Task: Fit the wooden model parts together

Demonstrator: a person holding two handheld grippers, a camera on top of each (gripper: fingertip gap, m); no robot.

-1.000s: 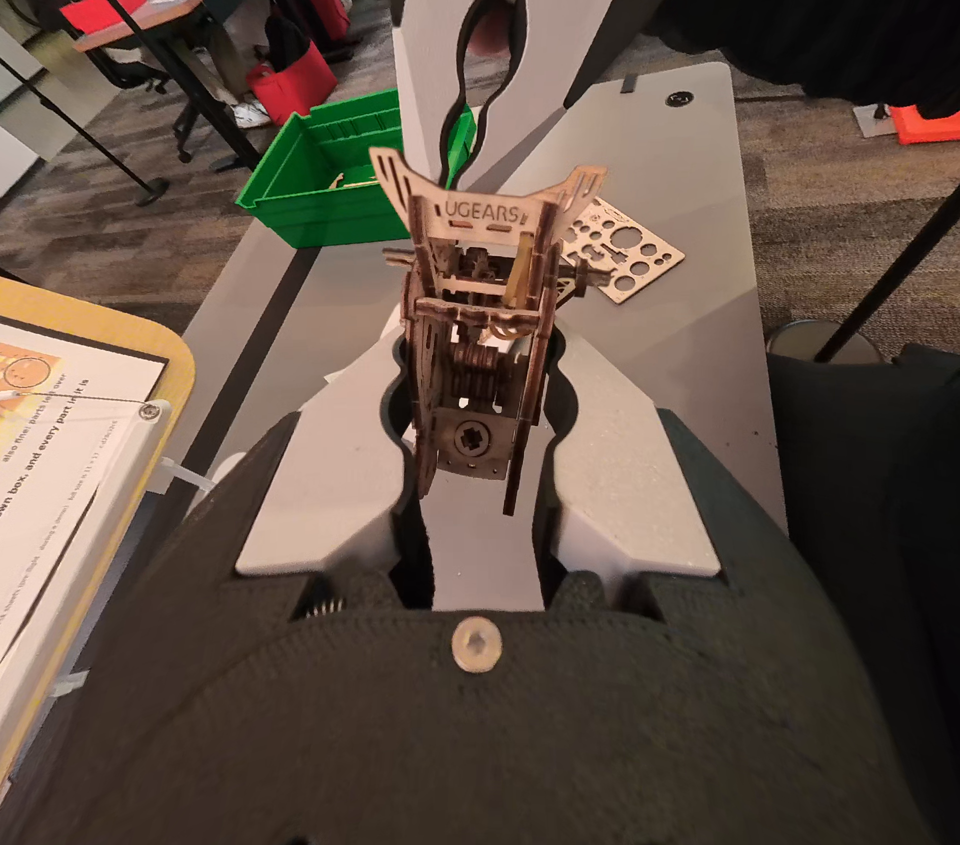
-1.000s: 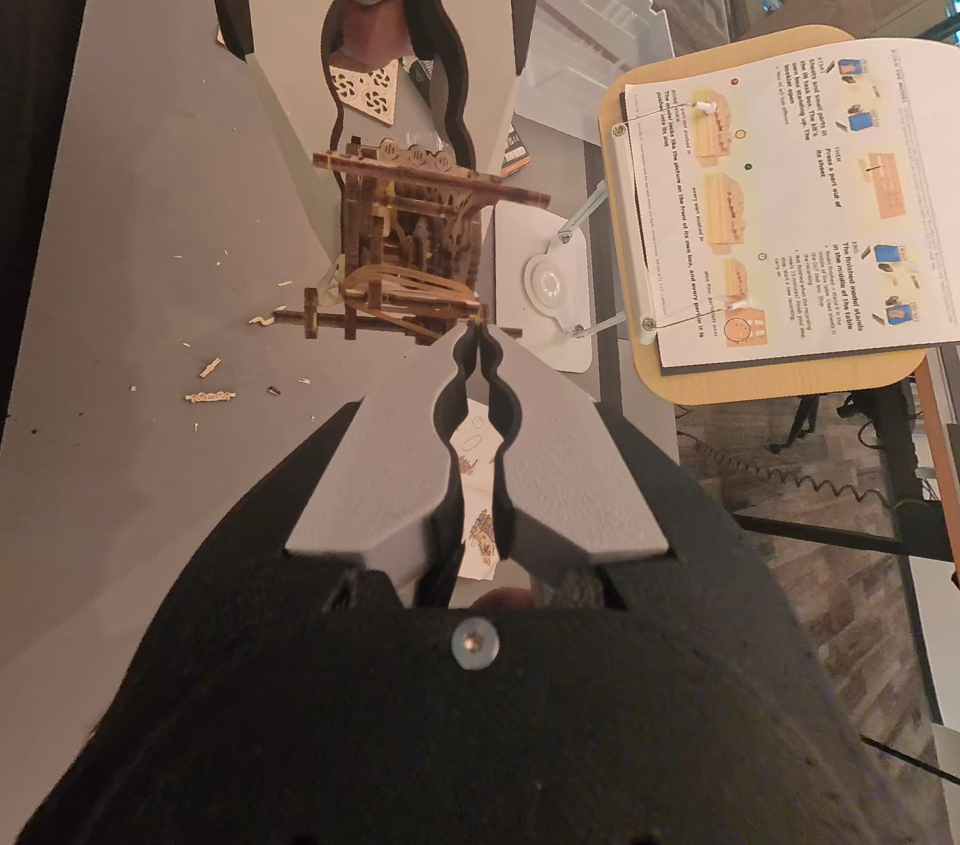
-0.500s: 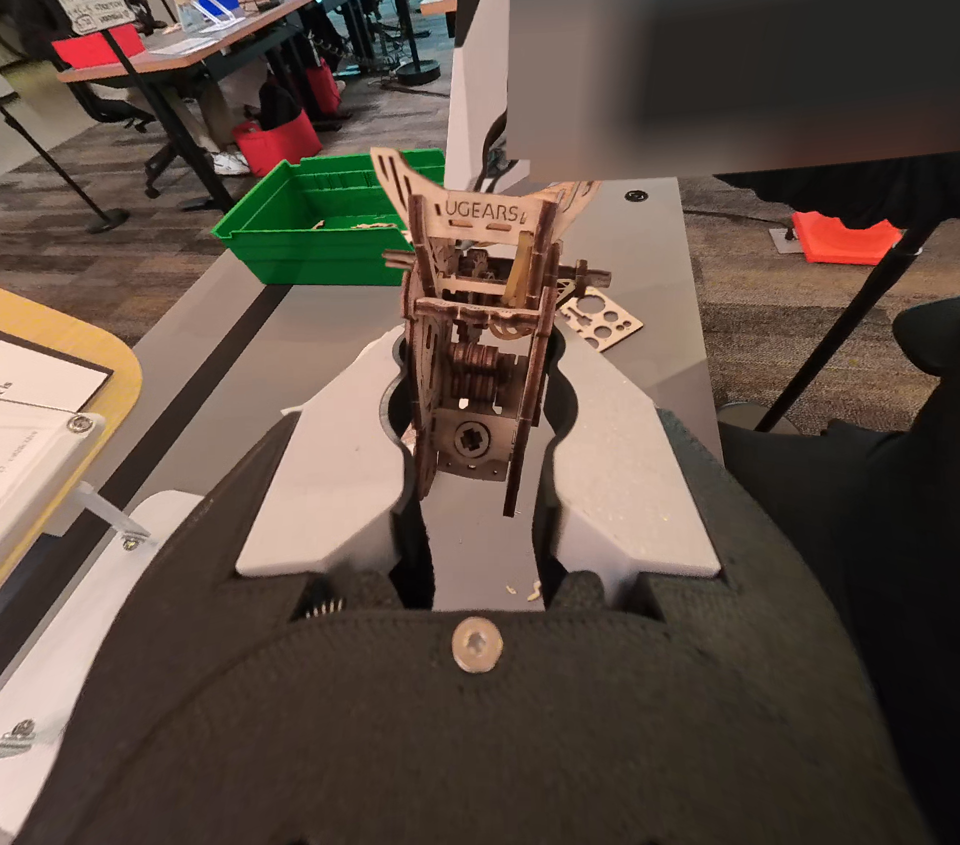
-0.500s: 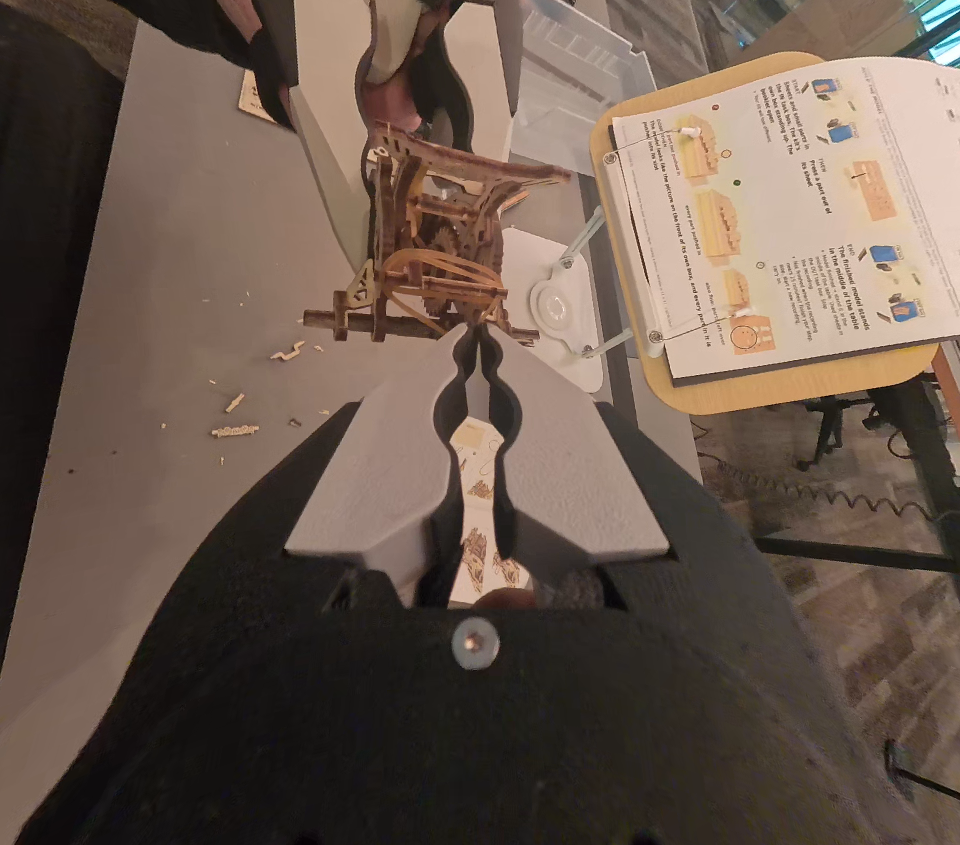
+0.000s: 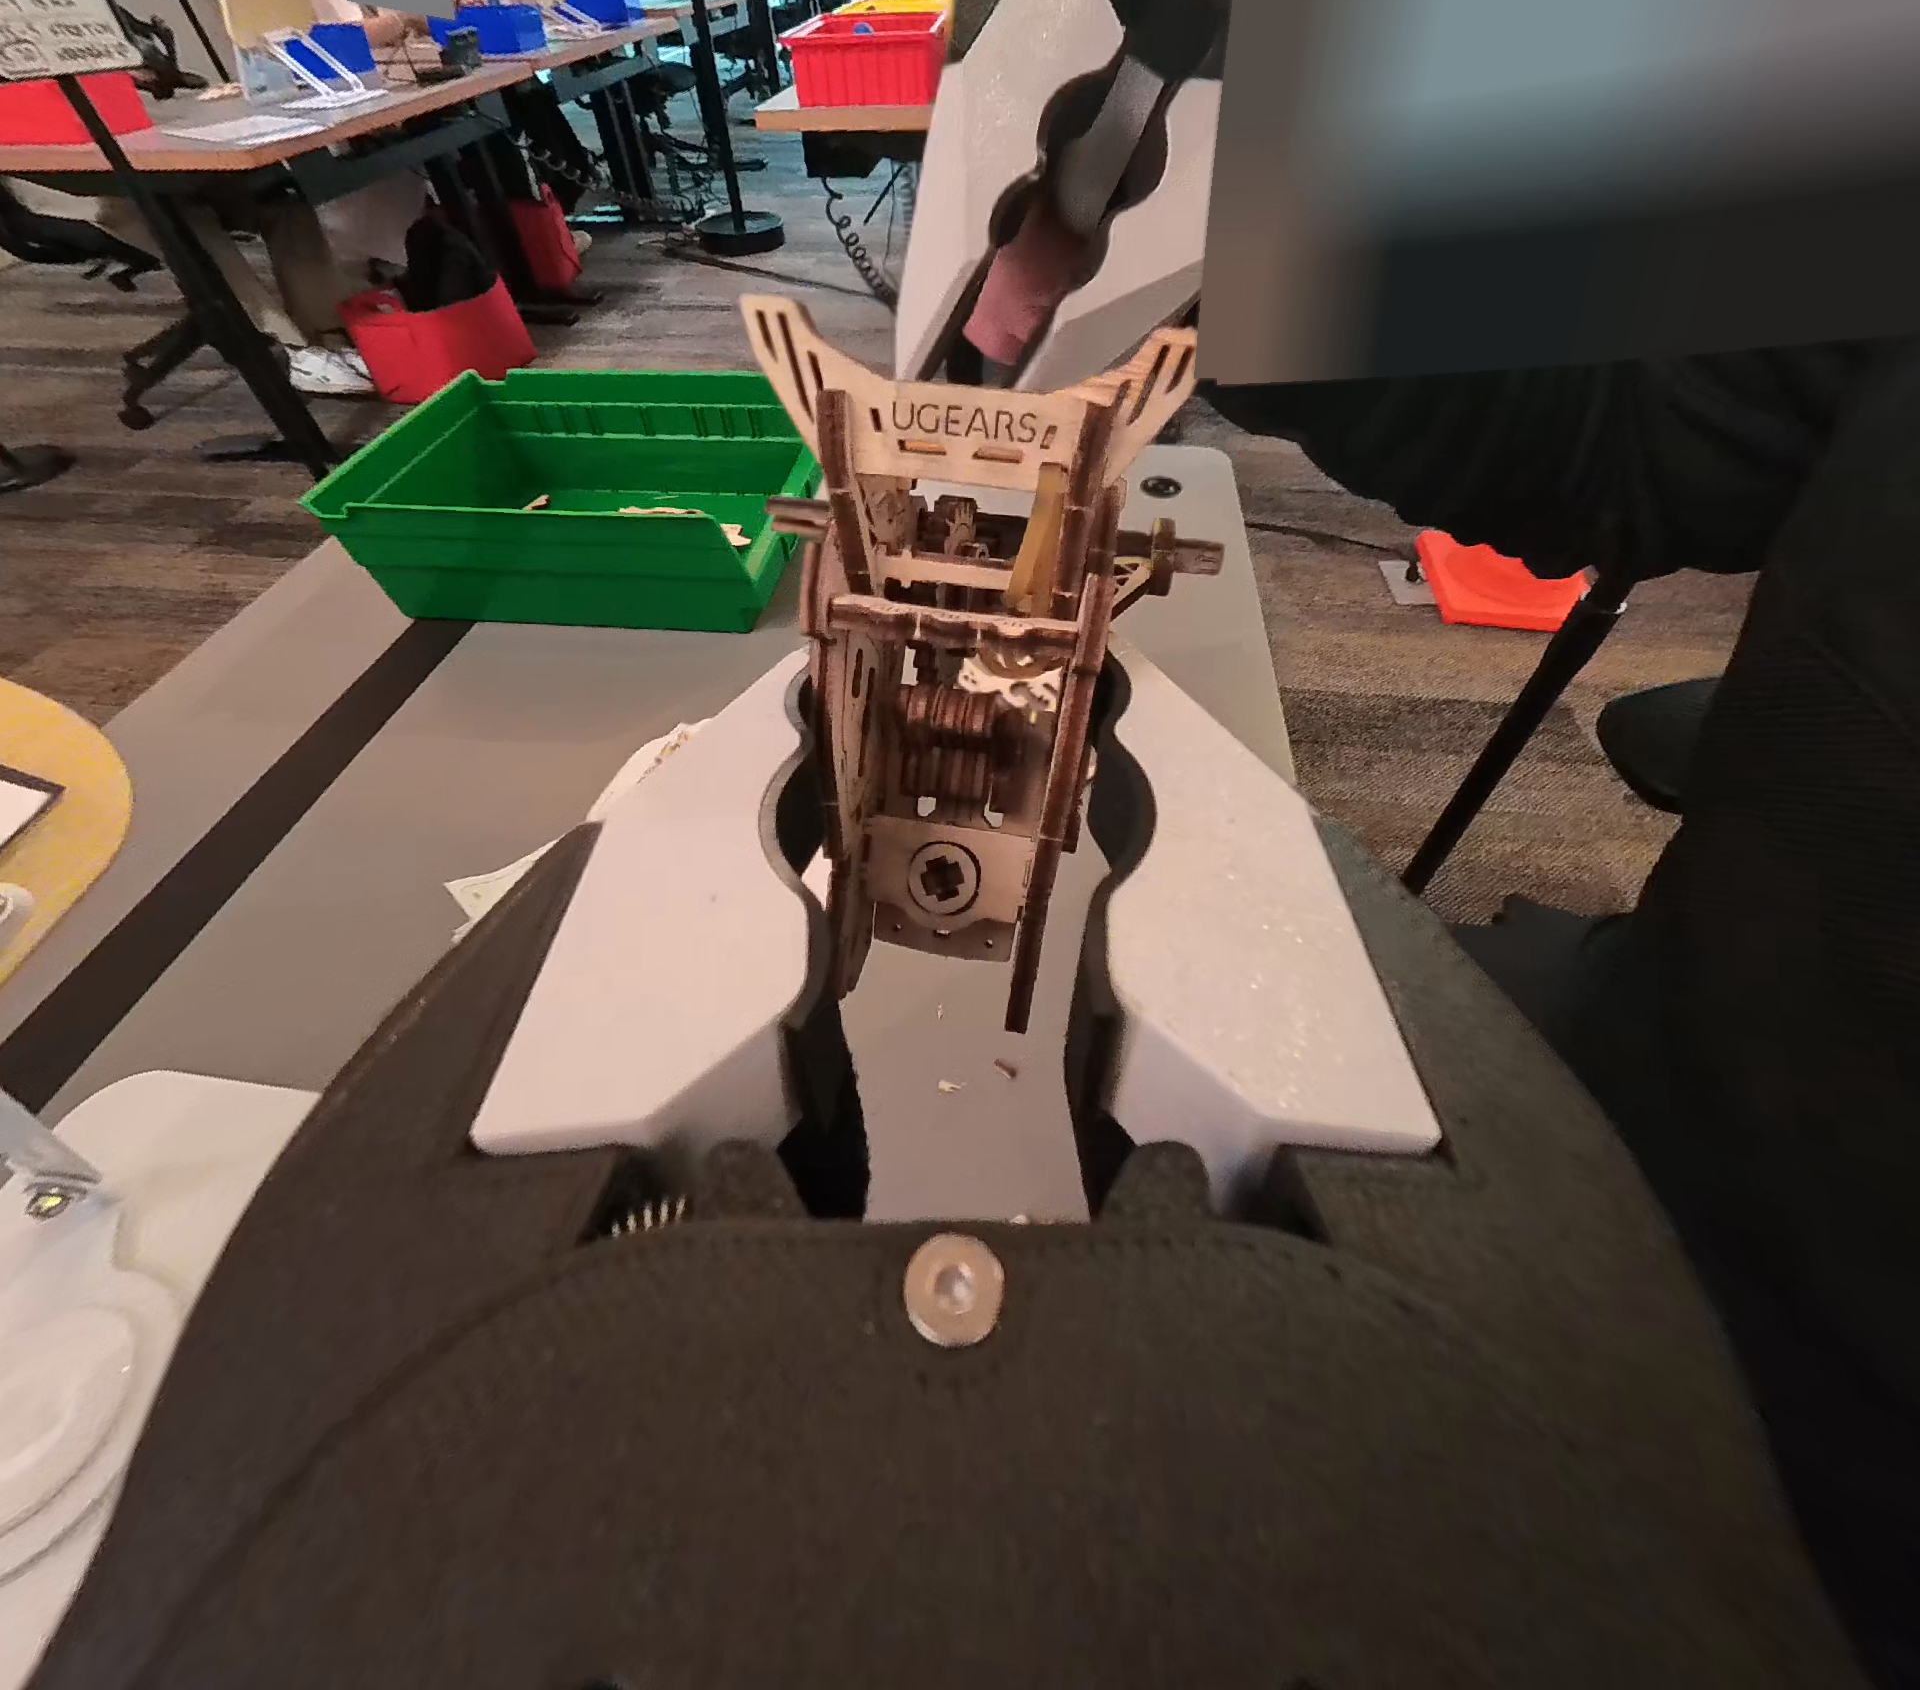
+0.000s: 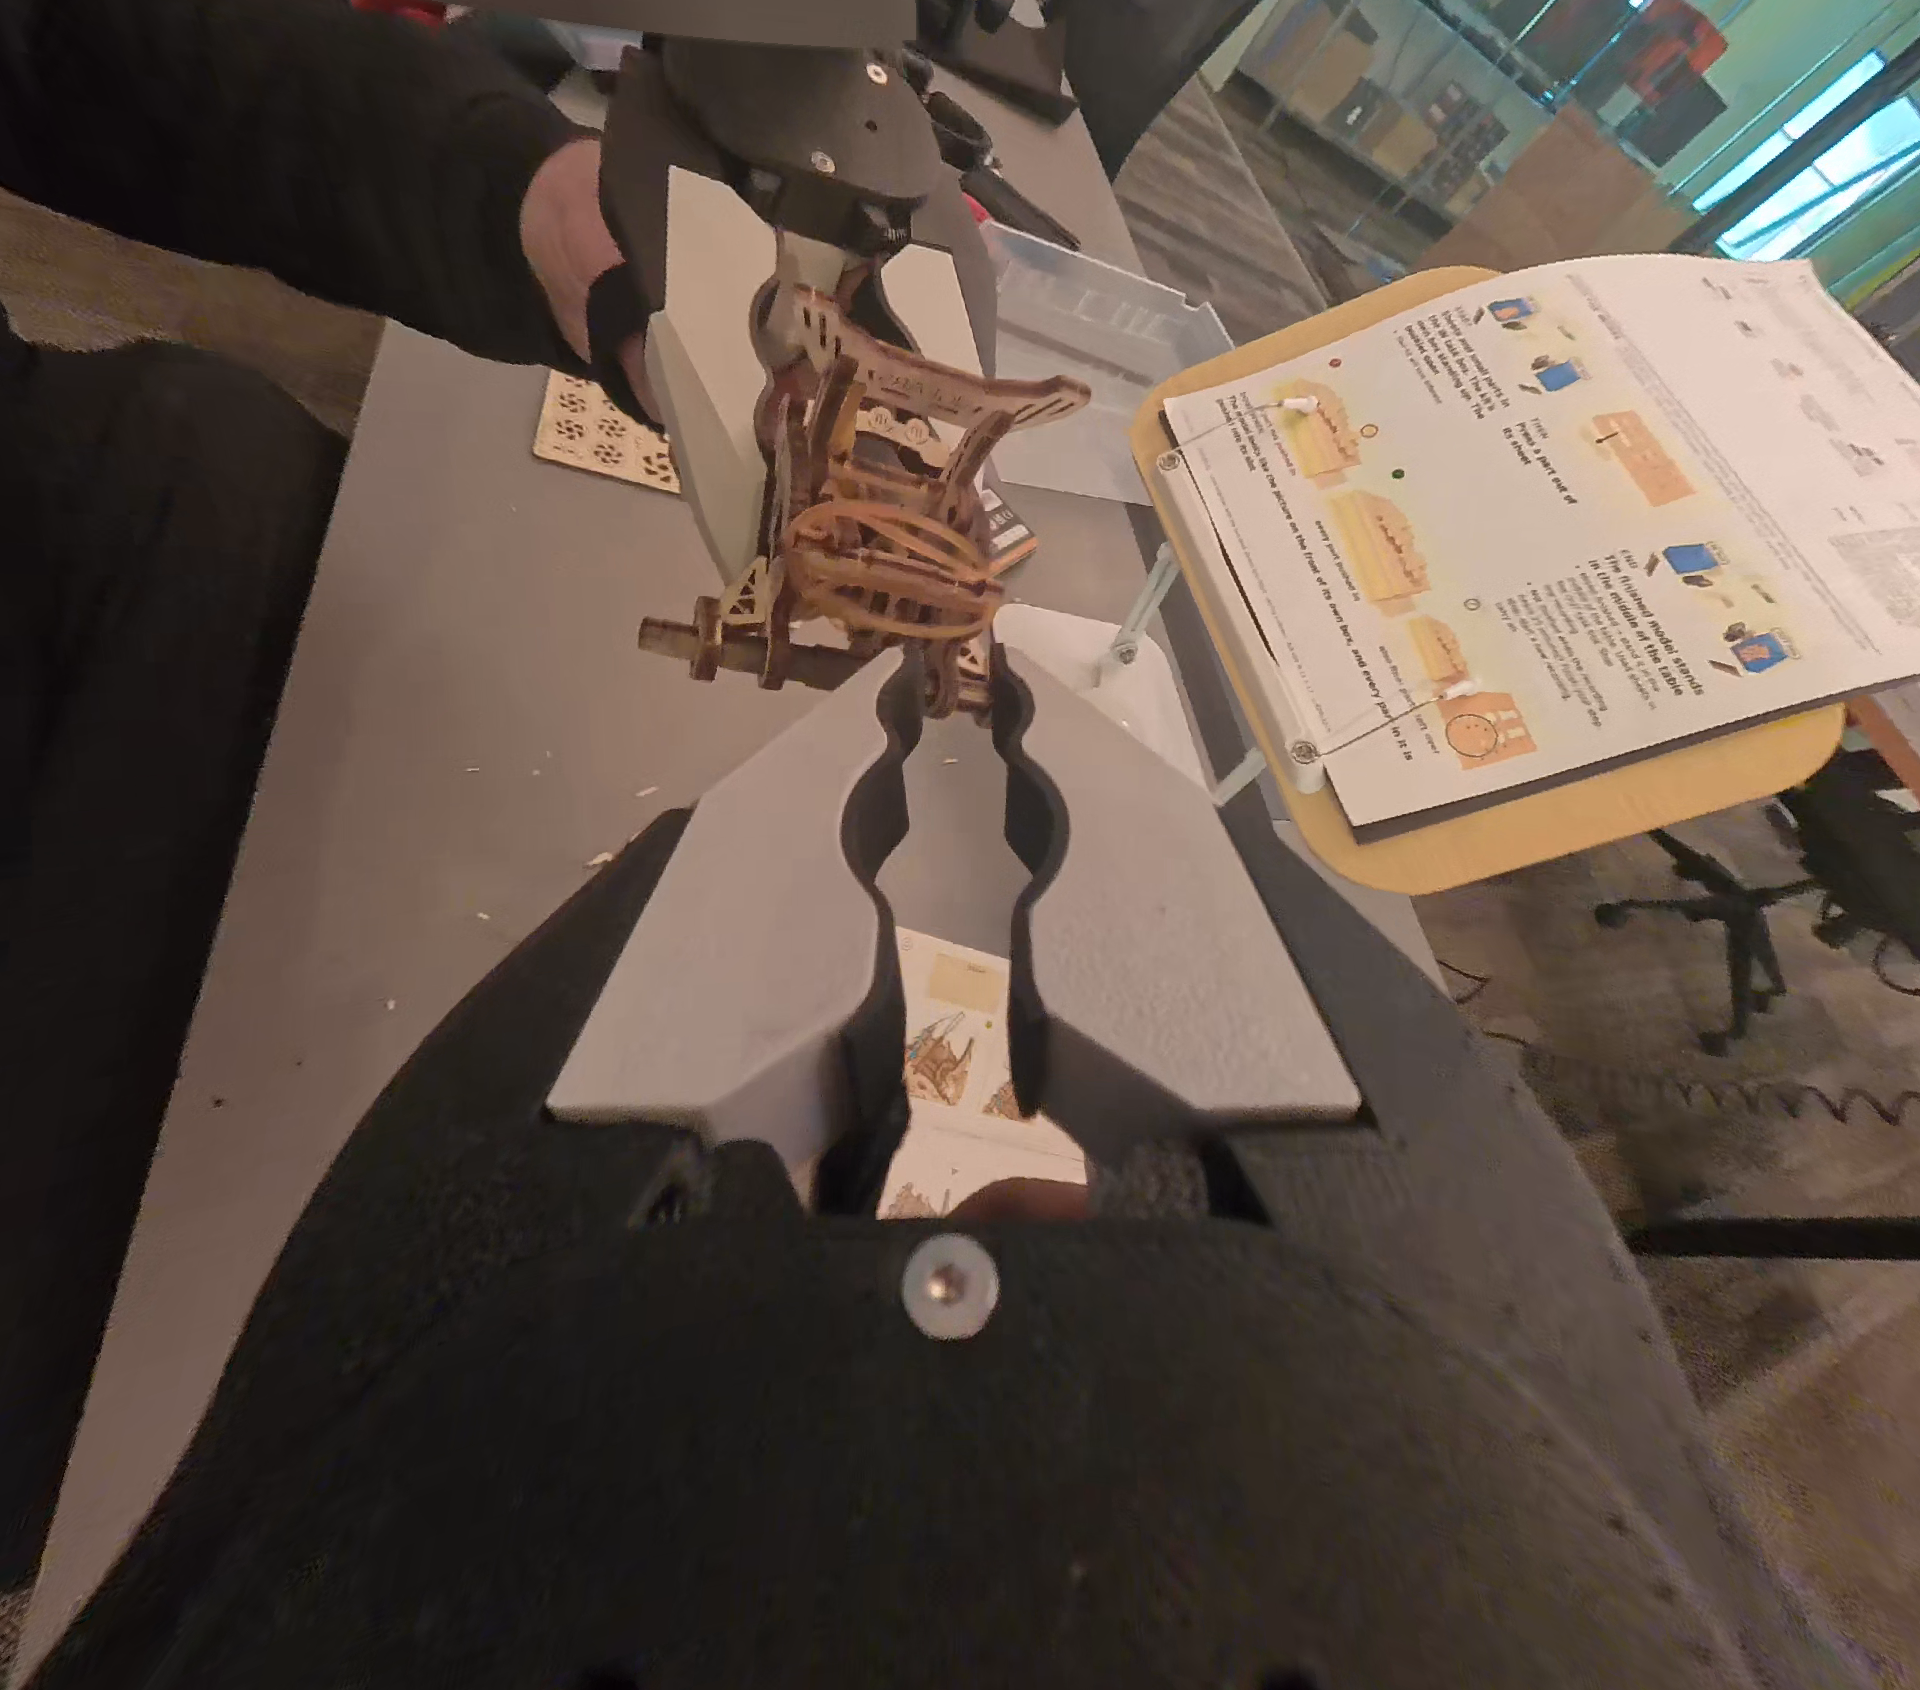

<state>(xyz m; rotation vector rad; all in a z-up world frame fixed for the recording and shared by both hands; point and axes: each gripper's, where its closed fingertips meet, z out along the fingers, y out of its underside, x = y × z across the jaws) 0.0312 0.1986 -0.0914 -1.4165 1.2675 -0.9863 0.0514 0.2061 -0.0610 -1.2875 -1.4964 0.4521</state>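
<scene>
Left wrist view: my left tool point(image 5: 961, 767) is clamped on the wooden model point(image 5: 961, 653), which stands upright between the fingers, lifted above the grey table point(image 5: 436, 736); green bin point(image 5: 566, 487) behind.
Right wrist view: my right tool point(image 6: 951, 684) has its tips slightly apart around the model's point(image 6: 862, 560) lower end by the axle point(image 6: 727, 653); I cannot tell if it pinches a part.
Doing it well: I'd judge a steady left grip and a straight, gentle push along the slot best.
</scene>
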